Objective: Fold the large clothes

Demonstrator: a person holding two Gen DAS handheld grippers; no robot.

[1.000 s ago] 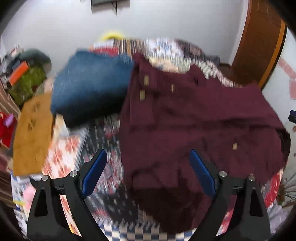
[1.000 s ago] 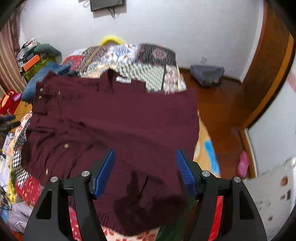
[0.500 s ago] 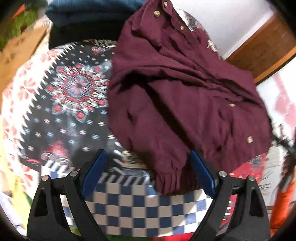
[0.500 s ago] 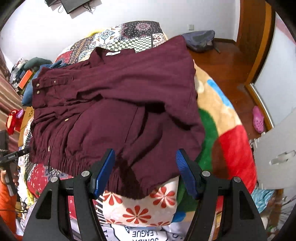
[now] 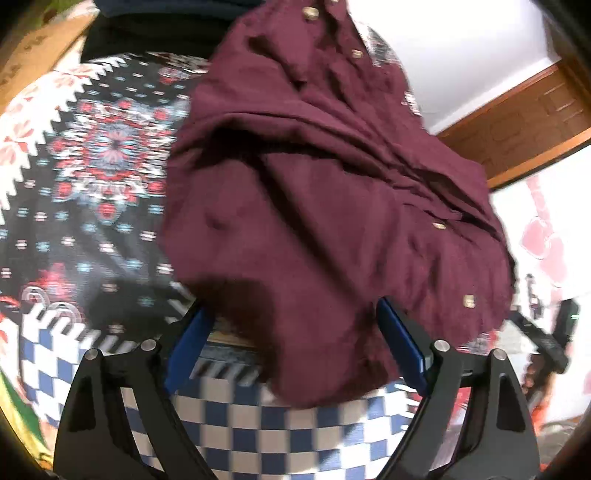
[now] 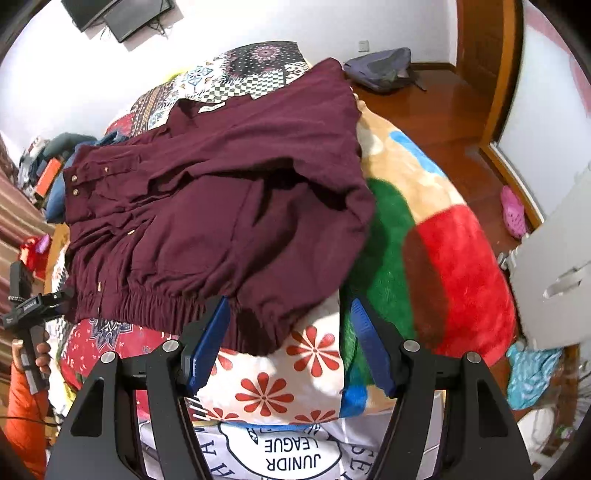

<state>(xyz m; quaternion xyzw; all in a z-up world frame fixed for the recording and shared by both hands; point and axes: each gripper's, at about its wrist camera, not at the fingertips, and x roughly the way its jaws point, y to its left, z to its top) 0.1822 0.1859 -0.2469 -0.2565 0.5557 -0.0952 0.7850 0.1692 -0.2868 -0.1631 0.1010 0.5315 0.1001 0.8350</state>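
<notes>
- Both grippers have dropped closer to the jacket since a moment ago; its hem now fills the space ahead of each.
- Bed [image 6: 454,258]: covered in patchwork and fleece blankets, it carries everything.
- Jacket [image 6: 221,206]: maroon, spread rumpled across the bed, collar toward the far wall, elastic hem at the near edge.
- Jeans [image 5: 177,7]: blue, folded, lying beyond the jacket's collar end.
- Left gripper [image 5: 291,332]: jaws wide apart, with a jacket sleeve drooping between the blue pads; whether they touch it, I cannot tell.
- Right gripper [image 6: 290,325]: jaws apart, straddling the jacket's hem corner, nothing clamped.
</notes>
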